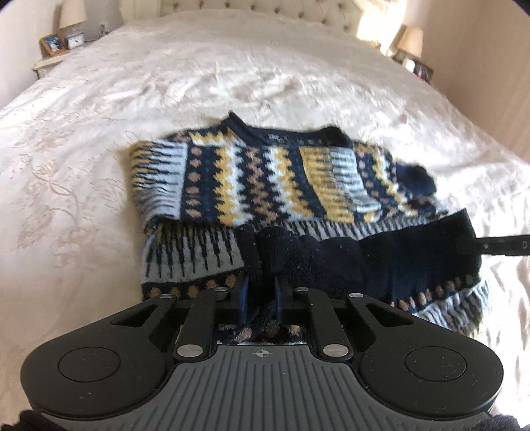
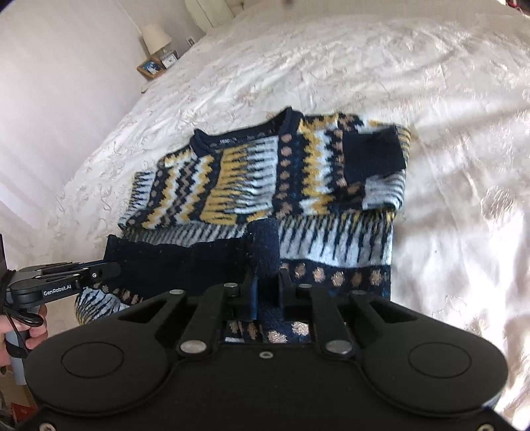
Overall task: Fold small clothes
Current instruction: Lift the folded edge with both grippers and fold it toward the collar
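The left gripper (image 1: pixel 261 265) has its jaws pressed together on the dark blue bottom edge of the sweater (image 1: pixel 251 172). The right gripper (image 2: pixel 266 265) pinches the same edge (image 2: pixel 185 262) further along. The sweater has blue, yellow and white zigzags. It lies in the middle of the bed (image 1: pixel 265 66), with its sleeves folded over its front and its bottom edge lifted. A lamp (image 2: pixel 155 38) and a picture frame (image 2: pixel 149 68) stand at 11 o'clock. A hand (image 2: pixel 20 328) shows at 8 o'clock.

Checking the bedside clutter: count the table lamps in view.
2. One cream-shaded table lamp stands on the nightstand left of the headboard; another stands at its right. Others may be hidden.
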`<act>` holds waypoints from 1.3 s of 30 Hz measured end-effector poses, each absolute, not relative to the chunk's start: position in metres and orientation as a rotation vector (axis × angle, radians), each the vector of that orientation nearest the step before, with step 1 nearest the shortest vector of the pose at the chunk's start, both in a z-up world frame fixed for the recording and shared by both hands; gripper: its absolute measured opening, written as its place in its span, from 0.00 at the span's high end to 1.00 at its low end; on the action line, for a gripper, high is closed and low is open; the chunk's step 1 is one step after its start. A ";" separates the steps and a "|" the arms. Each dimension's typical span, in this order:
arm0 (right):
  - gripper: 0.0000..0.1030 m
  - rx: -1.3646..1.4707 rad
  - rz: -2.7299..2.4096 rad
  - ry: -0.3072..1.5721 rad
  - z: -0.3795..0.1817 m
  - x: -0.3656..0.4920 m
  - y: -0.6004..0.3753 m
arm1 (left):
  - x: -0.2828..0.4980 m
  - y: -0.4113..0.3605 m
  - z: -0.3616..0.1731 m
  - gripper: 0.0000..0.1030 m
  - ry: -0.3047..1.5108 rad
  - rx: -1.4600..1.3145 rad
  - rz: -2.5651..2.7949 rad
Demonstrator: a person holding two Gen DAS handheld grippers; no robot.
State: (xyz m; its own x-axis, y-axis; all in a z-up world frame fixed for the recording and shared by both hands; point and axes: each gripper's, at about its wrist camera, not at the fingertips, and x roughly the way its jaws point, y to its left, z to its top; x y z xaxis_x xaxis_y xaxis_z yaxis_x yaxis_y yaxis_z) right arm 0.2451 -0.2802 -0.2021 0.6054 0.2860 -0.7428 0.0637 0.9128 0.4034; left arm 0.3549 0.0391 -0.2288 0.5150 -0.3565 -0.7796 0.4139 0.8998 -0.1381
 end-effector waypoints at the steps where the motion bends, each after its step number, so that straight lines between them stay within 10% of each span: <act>1: 0.81 0.412 0.134 0.907 -0.198 0.245 -0.280 | 0.354 0.042 -0.225 0.86 0.909 0.058 -0.457; 13: 0.81 0.387 0.147 0.775 -0.147 0.325 -0.282 | 0.419 0.043 -0.162 0.86 0.763 0.039 -0.470; 26: 0.81 0.350 -0.008 0.938 -0.211 0.436 -0.302 | 0.528 -0.002 -0.225 0.86 0.875 0.168 -0.434; 29: 0.71 0.341 -0.022 0.968 -0.225 0.445 -0.306 | 0.543 -0.001 -0.243 0.86 0.945 0.186 -0.363; 33: 0.34 0.317 -0.094 0.964 -0.233 0.447 -0.311 | 0.550 0.005 -0.250 0.86 0.986 0.196 -0.317; 39: 0.32 0.318 -0.150 0.859 -0.211 0.417 -0.310 | 0.520 0.006 -0.219 0.84 0.925 0.202 -0.346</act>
State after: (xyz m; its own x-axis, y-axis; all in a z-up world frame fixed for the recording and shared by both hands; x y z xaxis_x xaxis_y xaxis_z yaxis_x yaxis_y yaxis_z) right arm 0.4173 -0.3103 -0.2110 0.6460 -0.0025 -0.7633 0.2564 0.9426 0.2139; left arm 0.5196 0.0057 -0.2186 0.5520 -0.2047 -0.8084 0.3761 0.9263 0.0223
